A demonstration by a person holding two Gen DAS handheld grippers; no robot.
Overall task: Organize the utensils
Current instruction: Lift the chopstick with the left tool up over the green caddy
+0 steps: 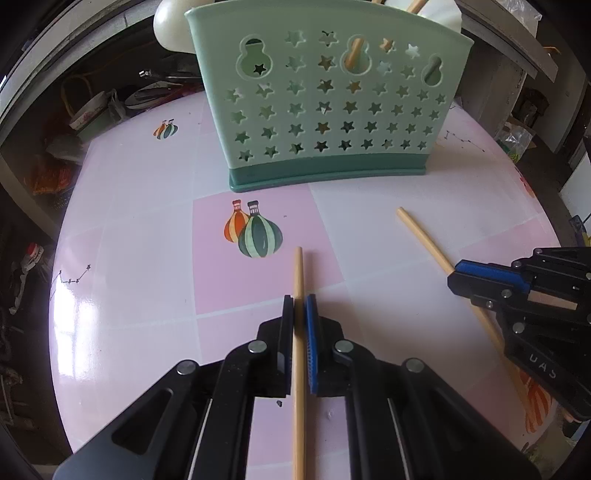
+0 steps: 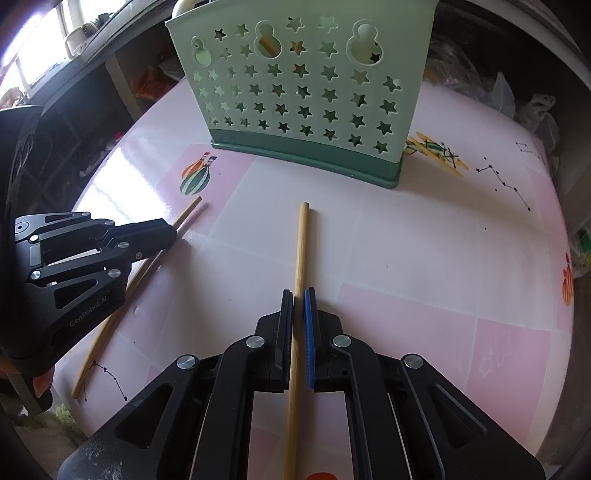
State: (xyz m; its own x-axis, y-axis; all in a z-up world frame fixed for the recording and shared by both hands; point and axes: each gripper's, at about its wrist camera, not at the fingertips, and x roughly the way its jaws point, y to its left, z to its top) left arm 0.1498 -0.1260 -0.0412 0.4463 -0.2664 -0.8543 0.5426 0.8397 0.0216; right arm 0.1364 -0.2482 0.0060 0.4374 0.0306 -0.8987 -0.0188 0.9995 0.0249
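Note:
A mint-green utensil holder [image 1: 325, 110] [image 2: 295, 92] with star cut-outs stands at the far side of the pink table [image 1: 140, 258] [image 2: 424, 240]. Through its holes I see a wooden stick [image 1: 355, 55], and a white utensil [image 1: 170, 26] rises behind it. My left gripper [image 1: 299, 301] [image 2: 170, 236] is shut on a bamboo chopstick [image 1: 298, 273] [image 2: 188, 214] whose tip points toward the holder. My right gripper [image 2: 298, 295] [image 1: 458, 280] is shut on a second chopstick [image 2: 302, 240] [image 1: 424, 236], which also points at the holder. Both chopsticks lie low along the tabletop, a hand's width apart.
The round table's edge curves close on the left [image 1: 59, 236] and on the right [image 2: 561, 258]. Dark shelves with clutter [image 1: 85, 110] stand beyond the left edge. Plastic bags [image 2: 517, 99] lie past the far right. Balloon prints [image 1: 255, 232] decorate the cloth.

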